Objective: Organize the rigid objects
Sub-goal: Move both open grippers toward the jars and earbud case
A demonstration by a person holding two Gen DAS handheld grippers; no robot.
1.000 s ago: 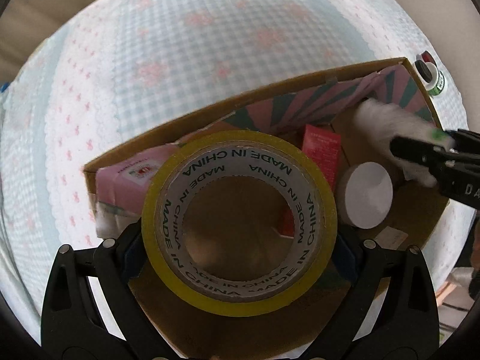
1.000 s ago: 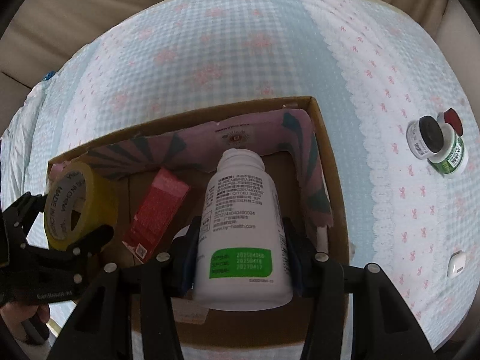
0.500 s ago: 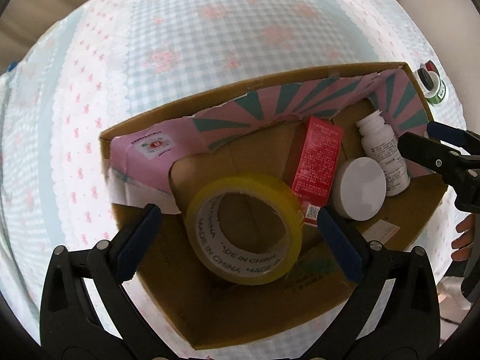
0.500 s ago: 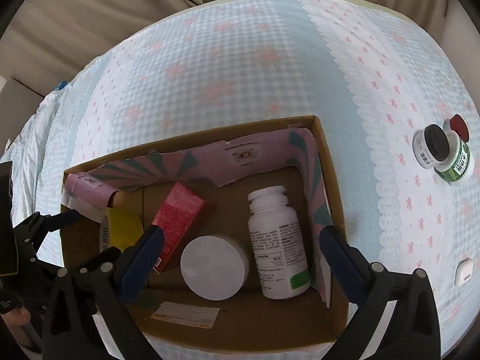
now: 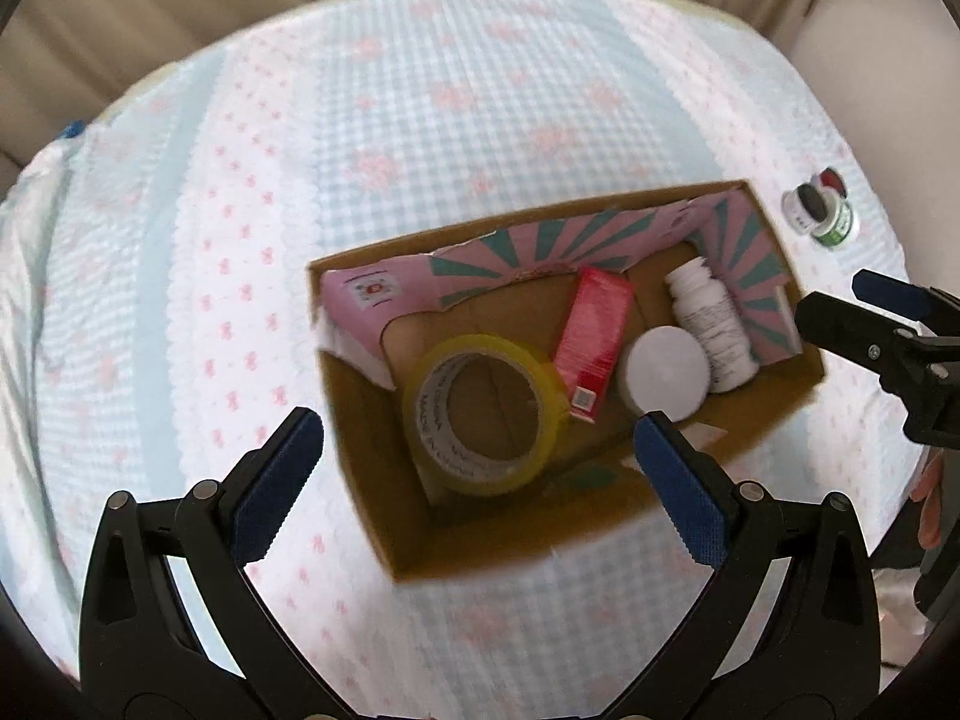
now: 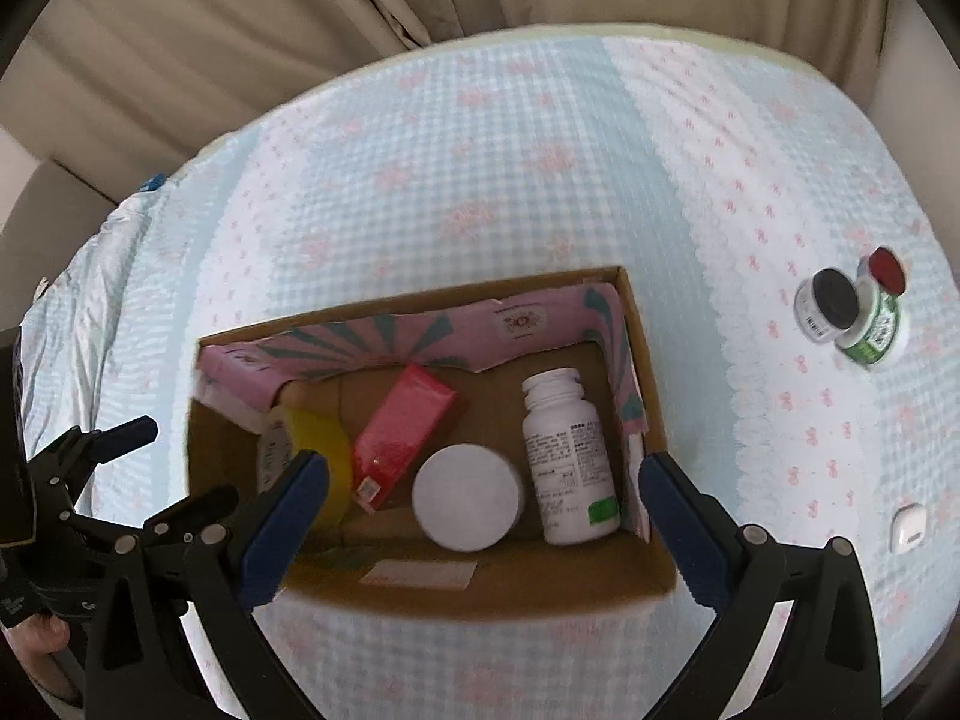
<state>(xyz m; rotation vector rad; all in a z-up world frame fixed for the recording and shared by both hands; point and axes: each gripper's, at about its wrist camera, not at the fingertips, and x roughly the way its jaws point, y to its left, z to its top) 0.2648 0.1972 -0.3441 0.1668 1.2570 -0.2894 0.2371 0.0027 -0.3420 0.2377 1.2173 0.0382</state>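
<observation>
The blue-padded fingers (image 6: 282,516) of both the right gripper (image 6: 480,510) and the left gripper (image 5: 474,480) are wide apart and hold nothing above the brown cardboard box (image 6: 651,420), so the right one should go next to the small black-lidded jar (image 6: 825,306) and green red-lidded jar (image 6: 879,315) on the checked cloth, opening around one jar only.

Inner cardboard core of the yellow adhesive tape roll (image 5: 485,414): repeated black print "MADE IN …", the rest too blurred to read. White plastic pill bottle (image 6: 567,457): dense small print and a green label patch, both illegible. Red rectangular carton (image 5: 592,339): barcode sticker at its near end, digits unreadable.
</observation>
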